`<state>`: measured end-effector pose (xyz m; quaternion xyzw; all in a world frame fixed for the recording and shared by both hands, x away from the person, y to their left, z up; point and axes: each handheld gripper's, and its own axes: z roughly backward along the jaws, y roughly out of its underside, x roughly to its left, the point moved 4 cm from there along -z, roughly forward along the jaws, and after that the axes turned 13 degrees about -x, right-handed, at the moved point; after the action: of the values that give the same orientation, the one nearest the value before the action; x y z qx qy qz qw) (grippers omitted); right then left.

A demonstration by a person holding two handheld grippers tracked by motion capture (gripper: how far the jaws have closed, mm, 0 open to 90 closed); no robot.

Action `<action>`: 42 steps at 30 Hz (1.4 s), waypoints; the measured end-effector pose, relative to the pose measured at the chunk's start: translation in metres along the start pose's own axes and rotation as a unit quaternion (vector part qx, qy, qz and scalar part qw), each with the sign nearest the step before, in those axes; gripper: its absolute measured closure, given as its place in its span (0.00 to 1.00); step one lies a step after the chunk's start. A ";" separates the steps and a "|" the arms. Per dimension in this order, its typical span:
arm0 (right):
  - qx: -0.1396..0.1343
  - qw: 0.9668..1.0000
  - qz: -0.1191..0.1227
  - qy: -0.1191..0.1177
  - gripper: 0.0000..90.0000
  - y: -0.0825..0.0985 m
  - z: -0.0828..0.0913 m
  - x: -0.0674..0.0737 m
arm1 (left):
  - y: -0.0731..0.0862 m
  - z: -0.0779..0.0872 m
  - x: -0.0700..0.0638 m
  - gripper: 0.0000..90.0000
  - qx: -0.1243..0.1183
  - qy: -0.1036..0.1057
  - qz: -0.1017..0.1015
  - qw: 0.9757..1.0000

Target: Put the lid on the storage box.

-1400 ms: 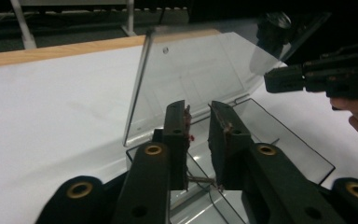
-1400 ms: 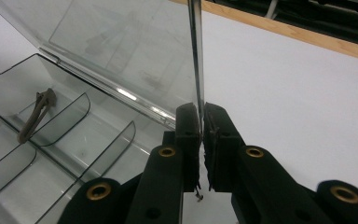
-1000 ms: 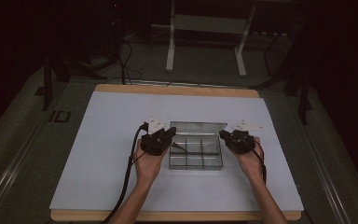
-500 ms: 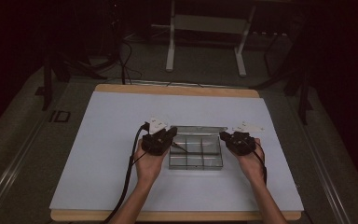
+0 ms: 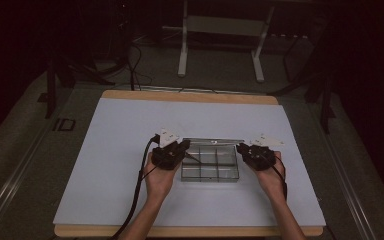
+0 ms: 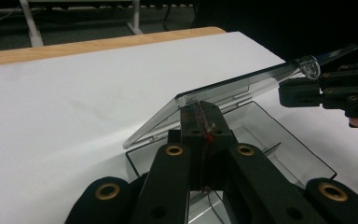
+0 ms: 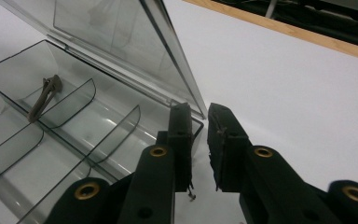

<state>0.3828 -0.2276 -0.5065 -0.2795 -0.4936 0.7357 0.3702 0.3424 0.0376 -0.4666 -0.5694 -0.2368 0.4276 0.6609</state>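
Since a second ago, both hands have barely shifted at the ends of the clear plastic organizer box [image 5: 210,167], but the right gripper [image 7: 199,116] has just been opening its jaws a little. They now stand slightly apart, with the right front corner of the box wall in the narrow gap; whether the pads press on it cannot be told. The box sits near the middle of the white table mat [image 5: 105,165], its compartments divided by thin clear walls. Its lid [image 6: 223,95] is raised and tilted back on its hinge. One compartment, far from the right gripper, holds a small brown clip-like object [image 7: 44,97]; the other compartments seen in the right gripper view hold nothing. The left gripper [image 6: 204,116] has its jaws fully closed, pressed together at the near edge of the lid, with a thin wire and a small red speck along the seam between them
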 end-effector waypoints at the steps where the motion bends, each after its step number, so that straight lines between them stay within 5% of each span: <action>1: -0.001 1.000 -0.002 0.000 0.87 0.000 0.001 0.000 | 0.001 0.000 0.000 1.00 0.001 0.000 0.000 1.000; 11: -0.010 1.000 -0.010 0.005 0.80 0.006 0.013 0.001 | 0.008 0.002 -0.001 1.00 0.005 0.001 0.002 1.000; 42: -0.006 0.999 -0.029 0.030 0.79 0.024 0.032 -0.018 | 0.032 0.009 -0.009 1.00 0.021 0.008 -0.004 1.000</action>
<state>0.3618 -0.2651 -0.5168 -0.2889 -0.4950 0.7127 0.4044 0.3210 0.0342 -0.4937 -0.5578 -0.2249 0.4250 0.6765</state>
